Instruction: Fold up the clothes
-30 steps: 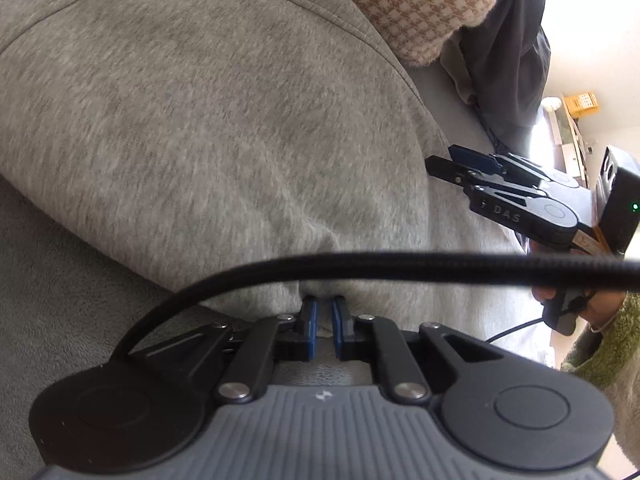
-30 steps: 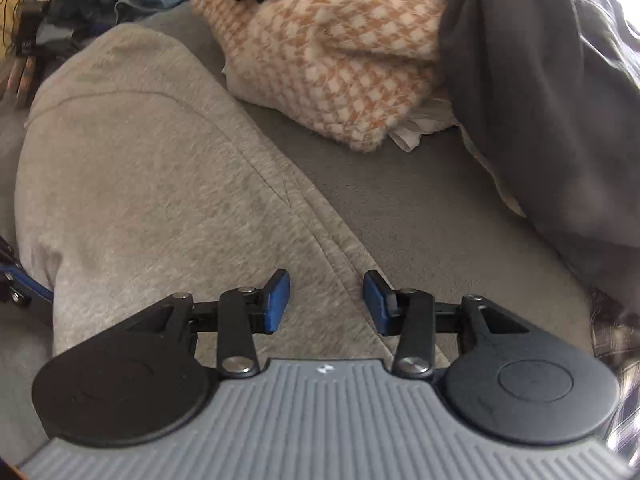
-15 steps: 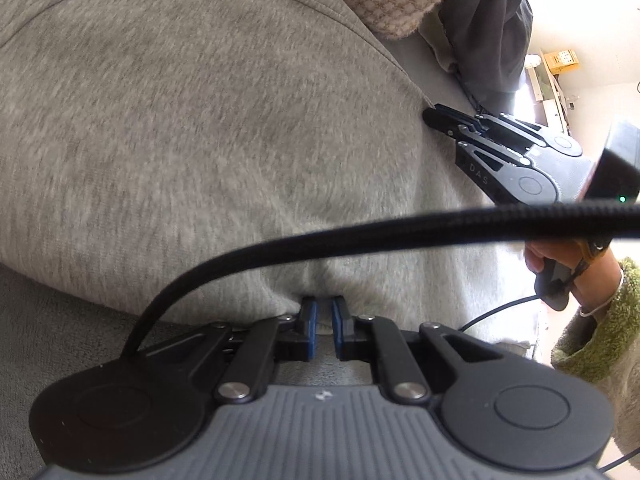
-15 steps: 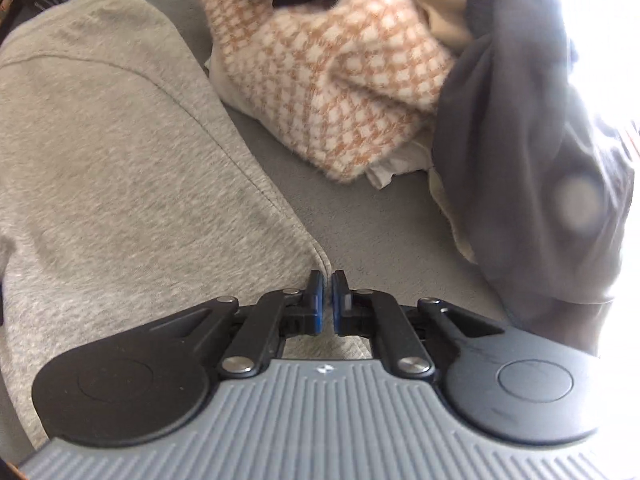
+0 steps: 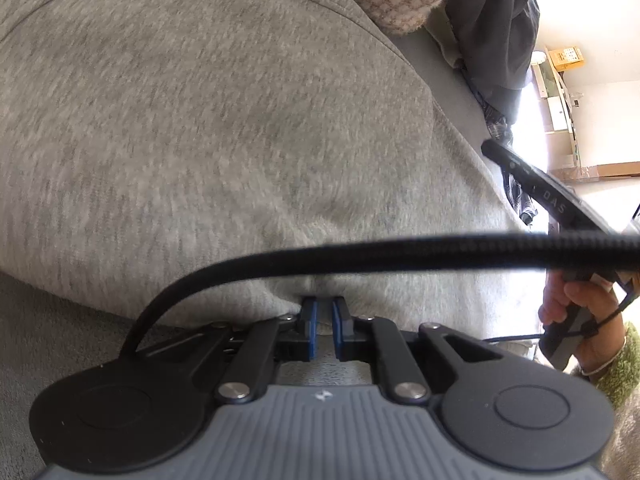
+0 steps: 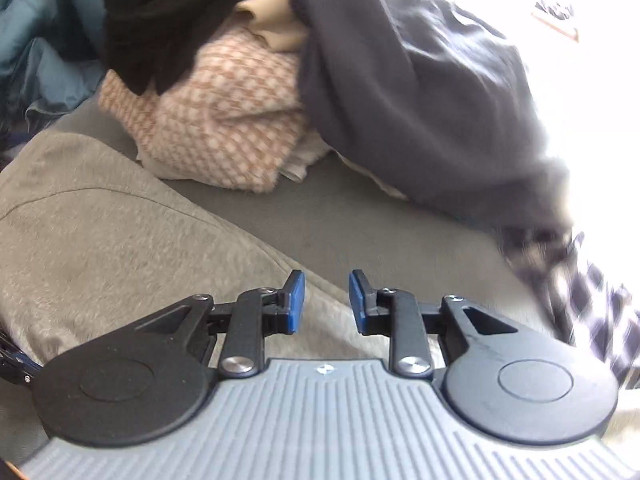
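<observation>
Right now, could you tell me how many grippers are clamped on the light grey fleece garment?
1. The left gripper pinches the light grey fleece garment's near edge; the right gripper stands open above its right edge, holding nothing.

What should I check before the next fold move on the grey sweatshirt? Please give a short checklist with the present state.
1. Left tongs shut on the grey sweatshirt edge: ok.
2. Right tongs holding cloth: not ok, open, nothing between them.
3. Right tongs over the sweatshirt edge: ok, the hem lies just under them.
4. Black cable clear of the cloth: cannot tell; it crosses the left view.
5. Fold area free: not ok, checked garment and dark garment lie close beside it.
</observation>
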Tool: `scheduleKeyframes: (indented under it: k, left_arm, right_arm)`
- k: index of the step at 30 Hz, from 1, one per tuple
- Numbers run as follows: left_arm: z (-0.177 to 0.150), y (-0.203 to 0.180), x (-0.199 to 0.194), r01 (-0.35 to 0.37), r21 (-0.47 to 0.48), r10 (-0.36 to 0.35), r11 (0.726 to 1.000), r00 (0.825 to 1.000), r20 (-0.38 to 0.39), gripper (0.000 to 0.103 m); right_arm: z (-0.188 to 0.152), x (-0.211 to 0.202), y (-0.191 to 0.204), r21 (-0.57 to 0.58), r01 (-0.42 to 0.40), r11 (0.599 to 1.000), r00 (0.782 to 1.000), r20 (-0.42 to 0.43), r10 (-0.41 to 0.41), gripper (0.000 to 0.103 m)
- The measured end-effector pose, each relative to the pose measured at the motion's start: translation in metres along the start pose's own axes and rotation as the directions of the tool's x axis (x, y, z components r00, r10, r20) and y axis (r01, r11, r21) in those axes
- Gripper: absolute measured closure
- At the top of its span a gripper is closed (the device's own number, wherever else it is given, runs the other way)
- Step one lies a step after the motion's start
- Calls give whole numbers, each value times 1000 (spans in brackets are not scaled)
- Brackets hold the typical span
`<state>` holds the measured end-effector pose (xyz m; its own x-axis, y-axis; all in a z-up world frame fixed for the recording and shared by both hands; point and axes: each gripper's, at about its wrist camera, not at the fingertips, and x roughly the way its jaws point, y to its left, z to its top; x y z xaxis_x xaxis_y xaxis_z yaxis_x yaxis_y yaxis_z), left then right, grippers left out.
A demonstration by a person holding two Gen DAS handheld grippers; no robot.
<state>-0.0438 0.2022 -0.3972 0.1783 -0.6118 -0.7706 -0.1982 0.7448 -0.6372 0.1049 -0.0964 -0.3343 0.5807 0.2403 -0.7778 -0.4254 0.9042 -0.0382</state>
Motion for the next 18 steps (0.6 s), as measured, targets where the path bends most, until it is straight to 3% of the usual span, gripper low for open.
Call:
scheduleKeyframes:
  k: [5,8,11,15,18]
  left_arm:
    - [-4,-9,4,-27,-18,27,999,999,28,94]
    - [-8,-15,6,-54,-23,55,998,997,49,94]
    - [-11,-25,9,-95,-14,96,995,993,68,94]
    - [-13,-29,13,-135,-44,138,990,987,86,94]
    - [-15,-27,11,-140,-93,148,986,985,91,94]
  right_arm:
    - [-47,10,-76,258,14,966,999,-51,-1,85]
    - [-73,2,-126,281,89,956,996,-38,-81,85]
    - [-96,-27,-192,424,135,896,990,-12,-143,82]
    - [-125,-59,-233,420,74,905,997,-6,-79,83]
    - [-158,-68,-268,431,108,896,994,-59,-92,84]
